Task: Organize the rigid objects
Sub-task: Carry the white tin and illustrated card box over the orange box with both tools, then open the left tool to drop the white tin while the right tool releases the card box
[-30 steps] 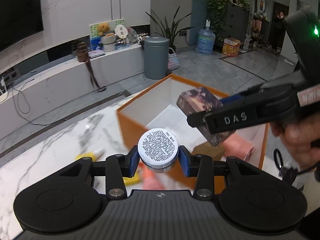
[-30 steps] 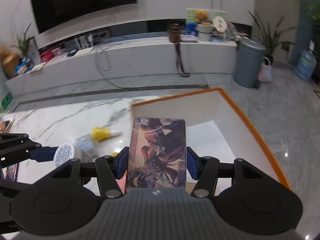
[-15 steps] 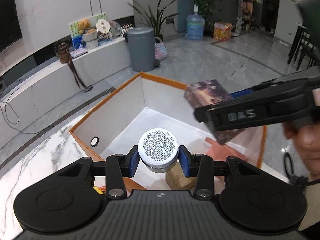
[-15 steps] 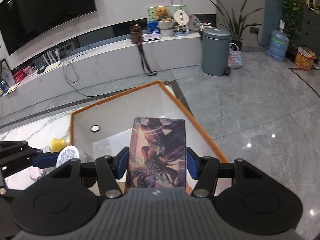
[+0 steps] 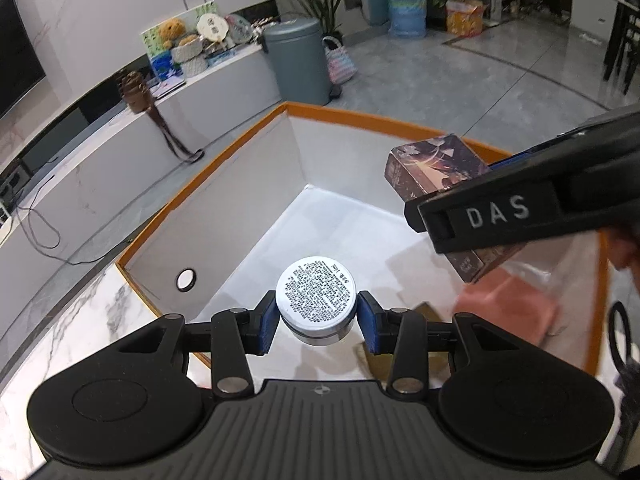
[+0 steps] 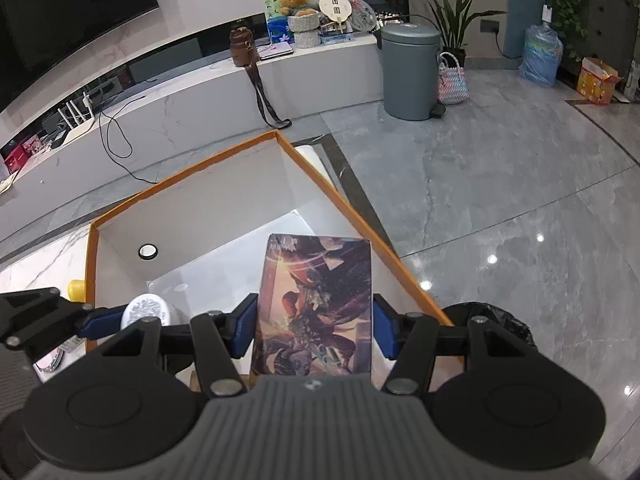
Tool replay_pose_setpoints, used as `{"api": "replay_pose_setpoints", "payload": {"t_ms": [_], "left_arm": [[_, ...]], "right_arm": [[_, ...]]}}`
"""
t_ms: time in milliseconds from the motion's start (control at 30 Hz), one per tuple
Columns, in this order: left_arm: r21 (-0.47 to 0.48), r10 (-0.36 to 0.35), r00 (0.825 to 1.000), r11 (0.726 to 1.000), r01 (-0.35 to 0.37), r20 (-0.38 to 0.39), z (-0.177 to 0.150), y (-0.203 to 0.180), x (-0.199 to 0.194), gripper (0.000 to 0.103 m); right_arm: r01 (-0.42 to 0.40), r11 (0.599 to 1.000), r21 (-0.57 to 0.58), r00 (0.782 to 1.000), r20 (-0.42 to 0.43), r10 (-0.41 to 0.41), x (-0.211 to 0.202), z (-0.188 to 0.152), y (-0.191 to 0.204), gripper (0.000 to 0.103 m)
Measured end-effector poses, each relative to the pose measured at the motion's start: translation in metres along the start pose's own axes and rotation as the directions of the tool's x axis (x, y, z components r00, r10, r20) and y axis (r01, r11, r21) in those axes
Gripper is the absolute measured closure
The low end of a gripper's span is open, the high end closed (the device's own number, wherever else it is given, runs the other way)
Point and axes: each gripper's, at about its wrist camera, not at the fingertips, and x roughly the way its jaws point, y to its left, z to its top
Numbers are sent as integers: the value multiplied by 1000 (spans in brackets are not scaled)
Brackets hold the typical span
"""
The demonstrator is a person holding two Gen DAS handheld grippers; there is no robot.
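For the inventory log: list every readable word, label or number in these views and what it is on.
"DAS": raised letters on the right gripper's finger.
Round tin, held in the left gripper: dense printed lid text, too small to read.
Illustrated card box, held in the right gripper: top lettering blurred.
Round fan: characters illegible.

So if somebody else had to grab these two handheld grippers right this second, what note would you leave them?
Left gripper: shut on the round white tin with a printed label, held over the orange-rimmed white box.
Right gripper: shut on the dark illustrated card box, also over the box.
Already in the box: a pink item, blurred, and something brown beside it.
Not yet done: neither held item has been released.
Left: lower and let go of both, then check the marble table, where something yellow shows.
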Motion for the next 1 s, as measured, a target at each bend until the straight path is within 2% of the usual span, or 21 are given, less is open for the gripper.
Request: {"api": "replay_pose_setpoints", "payload": {"t_ms": [167,400,433,467,567,633,1000], "left_arm": [[-19,20,998,1000,-21,-51,-3,8,17,56],[27,57,997,998,-55,-50,-3,4,25,52],[27,63,997,998,-62,-47,-3,4,25,49],[28,71,996,997,-70,-47,-3,4,26,40],[56,62,997,997,-59,-51,-2,3,27,26],[57,53,997,997,-50,-47,-3,3,25,26],[-16,15,1000,1000,-15,12,3,14,-2,25]], "right_arm": [[-17,1000,-3,1000,-15,17,16,1,10,45],[-3,1000,3,999,-41,3,37,4,20,45],[0,1000,5,999,-46,0,40,4,20,45],[3,1000,6,999,-52,-2,42,3,21,45],[17,1000,12,997,-80,-16,46,4,21,44],[20,1000,14,998,-60,-19,43,6,22,35],[20,1000,2,999,-30,-20,29,6,23,35]]}}
